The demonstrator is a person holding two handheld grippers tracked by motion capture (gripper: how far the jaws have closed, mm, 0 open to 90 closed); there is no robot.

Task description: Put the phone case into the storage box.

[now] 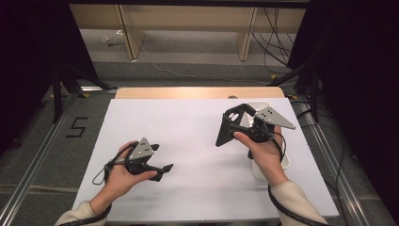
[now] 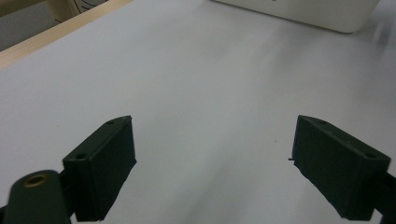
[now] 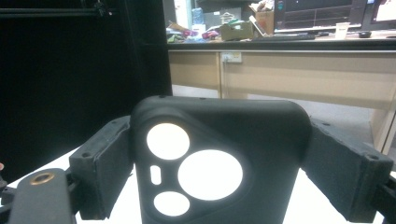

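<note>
While the left gripper (image 1: 160, 170) is parked low near the front left part of the table (image 1: 188, 141), its jaws are spread wide with nothing but bare white surface seen between them in the left gripper view. A black phone case (image 3: 219, 158) is clamped between the right gripper's (image 1: 230, 129) two jaws, held up over the right side of the table; in the right gripper view the case's back is shown, with its round camera cutouts glowing white and both pads pressed against its sides. From the high view the phone case (image 1: 229, 126) is seen tilted, raised off the surface, just beside a white tray (image 1: 261, 106) that sits along the right edge. That tray's wall is also caught at the top of the left gripper view (image 2: 327, 14). Each gripper is wrapped by a hand, sleeves coming in from the front edge.
</note>
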